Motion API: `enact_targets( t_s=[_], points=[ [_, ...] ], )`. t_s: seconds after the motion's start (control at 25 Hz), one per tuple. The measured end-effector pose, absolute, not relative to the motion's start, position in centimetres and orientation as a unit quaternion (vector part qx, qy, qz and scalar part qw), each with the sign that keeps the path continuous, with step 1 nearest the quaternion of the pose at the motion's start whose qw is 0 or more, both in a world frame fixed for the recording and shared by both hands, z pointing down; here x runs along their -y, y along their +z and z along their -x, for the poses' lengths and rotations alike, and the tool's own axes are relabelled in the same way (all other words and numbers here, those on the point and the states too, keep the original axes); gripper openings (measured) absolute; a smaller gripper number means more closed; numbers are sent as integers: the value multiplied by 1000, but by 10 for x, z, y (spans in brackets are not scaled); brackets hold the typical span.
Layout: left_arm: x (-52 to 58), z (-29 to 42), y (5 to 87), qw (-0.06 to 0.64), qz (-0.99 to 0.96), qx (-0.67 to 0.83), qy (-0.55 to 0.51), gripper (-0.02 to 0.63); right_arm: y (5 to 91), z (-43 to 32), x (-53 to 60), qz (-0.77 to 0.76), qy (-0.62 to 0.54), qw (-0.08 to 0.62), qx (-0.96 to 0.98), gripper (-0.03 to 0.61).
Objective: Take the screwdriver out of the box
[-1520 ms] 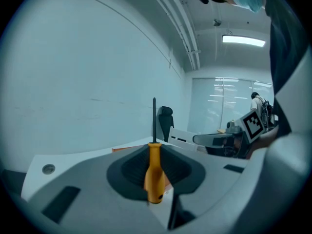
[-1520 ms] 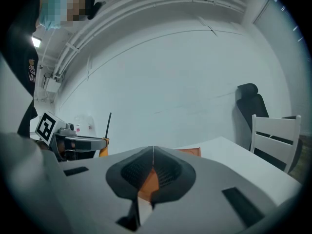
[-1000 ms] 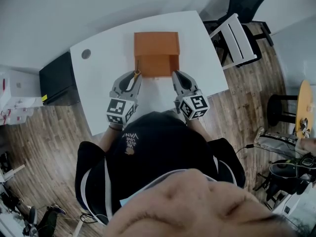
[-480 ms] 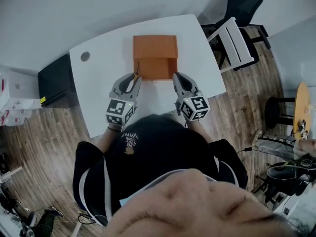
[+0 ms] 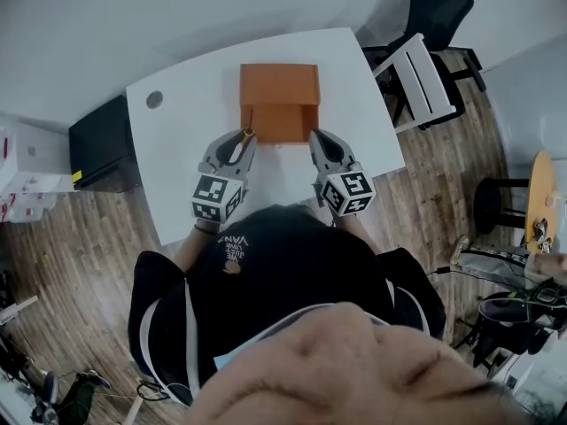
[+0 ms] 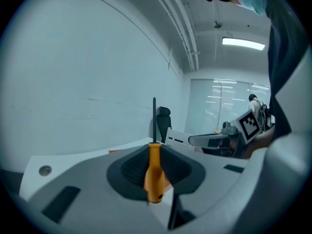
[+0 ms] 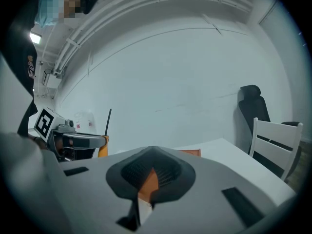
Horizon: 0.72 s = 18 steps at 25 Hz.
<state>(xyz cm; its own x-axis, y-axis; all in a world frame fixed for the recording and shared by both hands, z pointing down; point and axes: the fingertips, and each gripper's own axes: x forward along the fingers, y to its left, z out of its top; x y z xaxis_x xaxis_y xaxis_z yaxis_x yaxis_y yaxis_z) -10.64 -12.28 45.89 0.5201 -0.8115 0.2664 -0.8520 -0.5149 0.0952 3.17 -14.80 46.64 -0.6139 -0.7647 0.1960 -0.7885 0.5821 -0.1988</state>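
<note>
An open orange box (image 5: pixel 279 82) sits in the middle of the white table (image 5: pixel 190 122). By the box's front left corner, my left gripper (image 5: pixel 239 140) is shut on the screwdriver (image 6: pixel 154 172). Its orange handle stands upright between the pads and its dark shaft (image 6: pixel 154 118) points up. The screwdriver (image 5: pixel 247 122) is outside the box, just past its left wall. My right gripper (image 5: pixel 315 136) is at the box's front right corner. In the right gripper view, the pads (image 7: pixel 168 172) close on an orange edge of the box (image 7: pixel 148 179).
A white chair (image 5: pixel 416 69) and a black office chair (image 5: pixel 443 3) stand past the table's right edge. A black cabinet (image 5: pixel 102 144) is at its left. A round cable hole (image 5: pixel 154 98) lies in the table's far left corner. The person's head fills the lower part of the head view.
</note>
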Motion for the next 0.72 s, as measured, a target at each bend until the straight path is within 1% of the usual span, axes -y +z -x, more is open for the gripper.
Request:
enact_targets(
  t_s=[0.72],
  points=[
    [121, 110, 458, 113, -861, 490, 81, 77, 468, -33, 148, -448, 132, 32, 883, 12]
  ],
)
